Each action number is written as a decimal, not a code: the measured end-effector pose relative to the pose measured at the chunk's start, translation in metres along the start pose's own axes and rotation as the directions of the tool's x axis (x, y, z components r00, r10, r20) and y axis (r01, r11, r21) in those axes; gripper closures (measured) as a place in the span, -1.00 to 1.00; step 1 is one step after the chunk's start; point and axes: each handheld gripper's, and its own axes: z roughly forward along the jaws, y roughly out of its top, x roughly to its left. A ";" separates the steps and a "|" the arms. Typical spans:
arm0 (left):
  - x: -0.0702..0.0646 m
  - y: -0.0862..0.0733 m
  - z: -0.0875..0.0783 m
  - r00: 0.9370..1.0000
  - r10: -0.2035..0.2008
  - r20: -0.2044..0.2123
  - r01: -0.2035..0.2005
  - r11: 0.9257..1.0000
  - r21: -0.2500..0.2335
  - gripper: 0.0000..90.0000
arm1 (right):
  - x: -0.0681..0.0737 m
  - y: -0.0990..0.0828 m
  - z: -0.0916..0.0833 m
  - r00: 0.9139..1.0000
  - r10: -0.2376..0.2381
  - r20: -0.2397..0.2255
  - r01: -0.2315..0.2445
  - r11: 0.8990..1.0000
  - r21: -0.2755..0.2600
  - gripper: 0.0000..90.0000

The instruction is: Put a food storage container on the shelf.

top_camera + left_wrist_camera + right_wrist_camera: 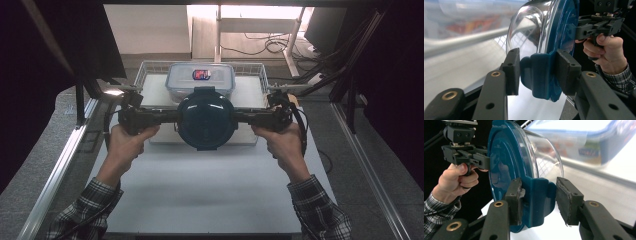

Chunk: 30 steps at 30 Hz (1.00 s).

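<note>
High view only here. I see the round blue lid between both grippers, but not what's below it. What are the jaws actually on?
Observer: Each one clamps a blue latch tab on the edge of the lid. The left gripper has one tab, and the right gripper has the opposite one.
Operator: Anything under the lid?
Observer: A clear domed bowl, with the lid seated on it. The wire of the basket shows through it.
Operator: Pads OK?
Observer: The right gripper's pads look frayed at the edges.
</note>
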 end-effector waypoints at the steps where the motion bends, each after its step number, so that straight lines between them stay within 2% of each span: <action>1: 0.000 0.004 -0.001 1.000 -0.001 -0.001 0.001 1.000 -0.003 0.29 | 0.000 0.004 0.000 1.000 0.002 0.000 -0.002 1.000 -0.002 0.28; 10: 0.003 0.035 -0.010 1.000 -0.004 -0.004 0.004 1.000 -0.021 0.29 | -0.001 0.035 0.002 1.000 0.001 -0.014 -0.002 0.999 -0.040 0.28; 15: 0.006 0.047 -0.013 1.000 -0.012 0.006 0.013 0.999 -0.031 0.29 | 0.001 0.051 0.002 1.000 -0.002 -0.007 0.001 0.999 -0.045 0.28; 19: 0.008 0.063 -0.017 1.000 -0.007 0.010 0.008 0.999 -0.051 0.29 | 0.003 0.070 0.002 1.000 -0.015 0.002 0.015 0.998 -0.053 0.28; 21: 0.009 0.068 -0.017 1.000 -0.007 0.009 0.007 0.999 -0.053 0.29 | 0.003 0.073 0.002 1.000 -0.013 0.002 0.013 0.998 -0.056 0.28; 22: 0.010 0.076 -0.019 1.000 -0.008 0.007 0.008 0.998 -0.055 0.29 | 0.002 0.082 0.003 1.000 -0.011 0.001 0.011 0.998 -0.064 0.28; 24: 0.010 0.079 -0.019 1.000 -0.008 0.005 0.008 0.998 -0.057 0.29 | 0.002 0.085 0.003 1.000 -0.012 0.001 0.012 0.998 -0.069 0.28; 26: 0.013 0.092 -0.021 1.000 -0.001 -0.003 0.001 0.998 -0.059 0.29 | -0.001 0.096 0.005 1.000 -0.011 -0.001 0.011 0.997 -0.082 0.28; 30: 0.019 0.103 -0.021 1.000 -0.008 -0.003 0.008 0.998 -0.068 0.29 | -0.004 0.107 0.008 1.000 -0.007 0.003 0.008 0.995 -0.096 0.28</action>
